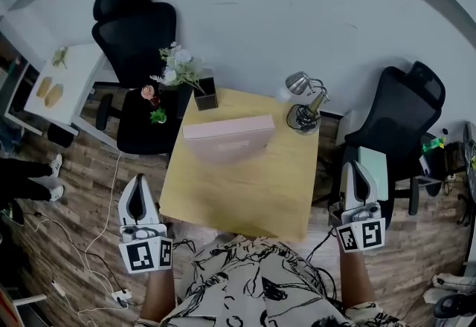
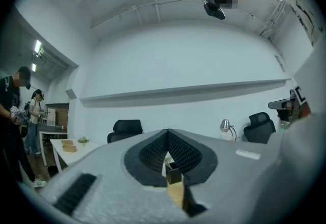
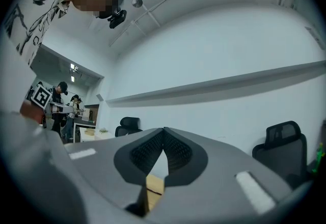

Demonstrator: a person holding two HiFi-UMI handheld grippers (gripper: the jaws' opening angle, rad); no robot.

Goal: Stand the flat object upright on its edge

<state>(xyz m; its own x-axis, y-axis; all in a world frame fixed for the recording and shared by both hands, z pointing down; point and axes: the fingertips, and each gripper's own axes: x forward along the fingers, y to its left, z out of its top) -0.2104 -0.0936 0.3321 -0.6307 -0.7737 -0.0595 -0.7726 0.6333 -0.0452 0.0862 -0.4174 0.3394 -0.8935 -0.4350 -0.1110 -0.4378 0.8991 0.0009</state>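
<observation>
A pale pink flat box (image 1: pixel 227 137) is at the back middle of the small wooden table (image 1: pixel 245 195). Its long narrow side faces up and its broad face is towards me, so it looks upright on its edge. Nothing touches it. My left gripper (image 1: pixel 137 184) hangs left of the table's front corner, with jaws shut and empty. My right gripper (image 1: pixel 356 167) is held off the table's right front corner, also shut and empty. In the left gripper view the closed jaws (image 2: pixel 167 137) leave only a slit showing a black planter (image 2: pixel 173 174). The right gripper view shows closed jaws (image 3: pixel 164 134) too.
A black planter with flowers (image 1: pixel 205 97) and a desk lamp (image 1: pixel 306 107) stand at the table's back corners. Black office chairs (image 1: pixel 137 34) (image 1: pixel 402 111) flank the table. A white side table (image 1: pixel 64 85) is at far left. Cables (image 1: pixel 104 244) trail on the floor, and a bystander's feet (image 1: pixel 53 177) show at left.
</observation>
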